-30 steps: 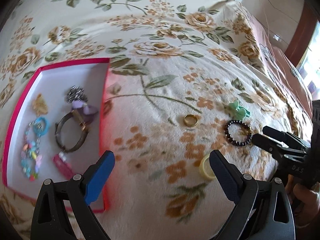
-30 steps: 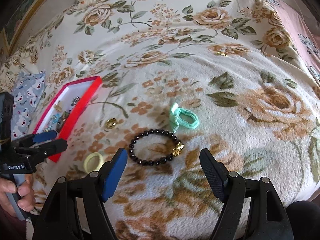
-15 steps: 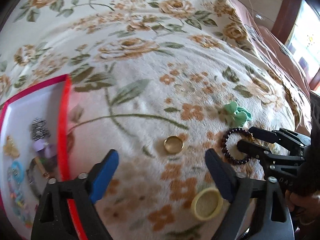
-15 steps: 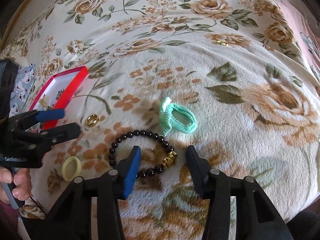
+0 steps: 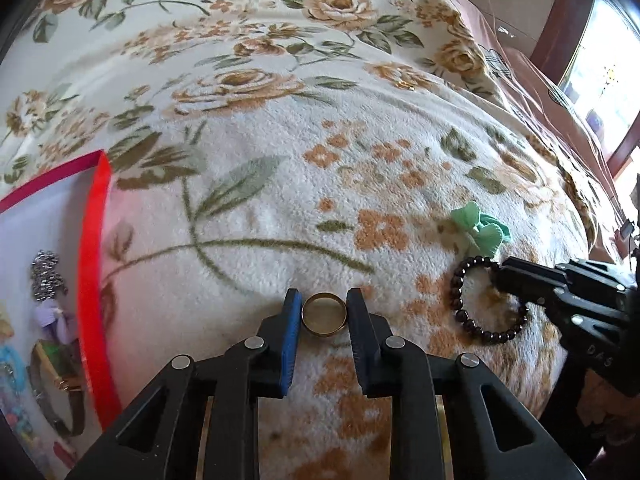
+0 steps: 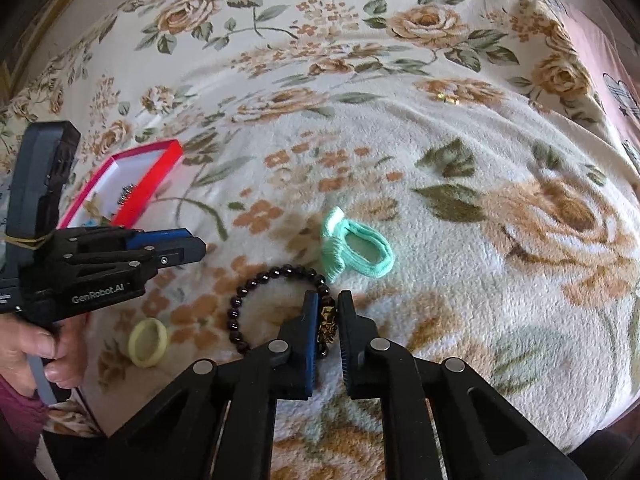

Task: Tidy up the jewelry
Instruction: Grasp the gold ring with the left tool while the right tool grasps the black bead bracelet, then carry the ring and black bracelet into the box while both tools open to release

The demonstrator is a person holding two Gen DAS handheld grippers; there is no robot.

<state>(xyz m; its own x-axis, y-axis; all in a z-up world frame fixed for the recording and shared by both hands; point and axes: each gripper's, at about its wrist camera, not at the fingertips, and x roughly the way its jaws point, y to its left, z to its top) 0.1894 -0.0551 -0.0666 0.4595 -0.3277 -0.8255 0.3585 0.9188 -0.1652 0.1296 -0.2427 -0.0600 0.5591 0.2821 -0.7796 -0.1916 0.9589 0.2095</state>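
Note:
A gold ring (image 5: 323, 314) lies on the floral blanket, and my left gripper (image 5: 323, 300) is shut on it, one finger on each side. A black bead bracelet (image 6: 256, 300) with a gold charm (image 6: 327, 322) lies on the blanket; my right gripper (image 6: 327, 300) is shut on the charm. The bracelet also shows in the left wrist view (image 5: 480, 300), with the right gripper's fingers (image 5: 528, 280) on it. The red-rimmed white box (image 5: 94, 240) at the left holds several pieces of jewelry. The box also shows in the right wrist view (image 6: 152, 184), and the left gripper (image 6: 188, 250) too.
A mint green hair tie (image 6: 356, 246) lies just beyond the bracelet, also in the left wrist view (image 5: 482, 230). A pale yellow ring (image 6: 147, 342) lies to the bracelet's left. A small gold item (image 6: 447, 98) lies far back on the blanket.
Both grippers moved forward and down and closed: the left around the gold ring, the right around the bracelet's gold charm. Both were open and apart from these items earlier.

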